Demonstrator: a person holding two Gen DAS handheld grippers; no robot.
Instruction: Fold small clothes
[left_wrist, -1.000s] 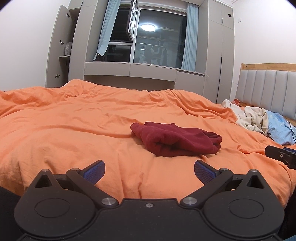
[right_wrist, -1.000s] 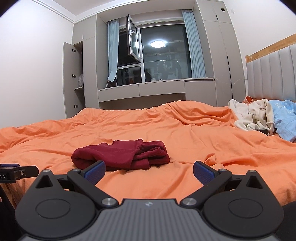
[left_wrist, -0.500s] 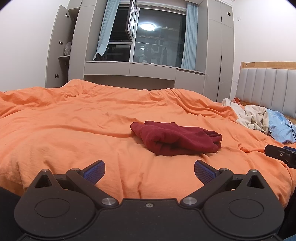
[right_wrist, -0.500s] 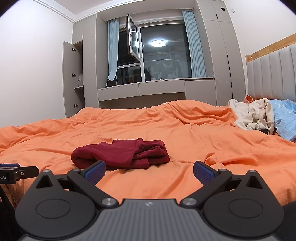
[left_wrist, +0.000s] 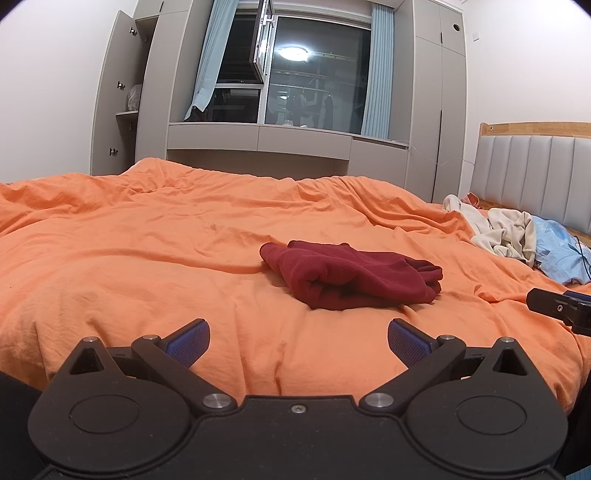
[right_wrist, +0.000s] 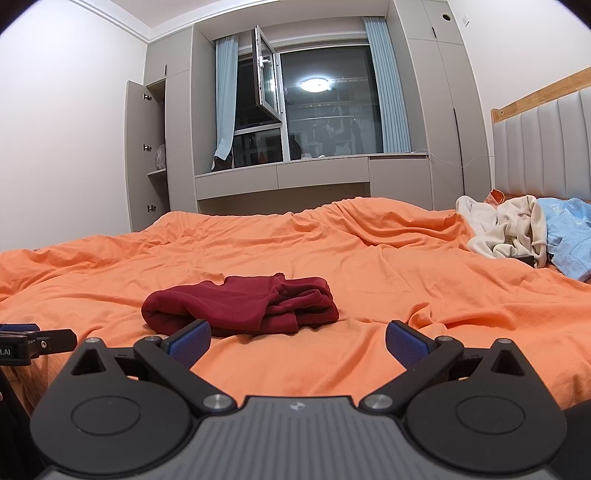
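Maroon garment (left_wrist: 351, 275) lies already bundled into a compact fold on the orange duvet (left_wrist: 147, 258) near the bed's front edge, so left tongs (left_wrist: 298, 338) and right tongs (right_wrist: 298, 338) hang back from it, both spread apart and holding nothing.

Left tool (left_wrist: 298, 341): matte black body, two round raised discs at 7 and 5 o'clock, triangular cut-outs above them, silver pivot screws, small centre screw, angled black link arms, blue ribbed fingertips (left_wrist: 188, 341). Right tool (right_wrist: 298, 341): same black frame and discs, silver screws, blue ribbed fingertips (right_wrist: 406, 345), but a grey ridged centre panel with a small logo. White lettering fragment on the left tool's side at 9 o'clock in the right wrist view.
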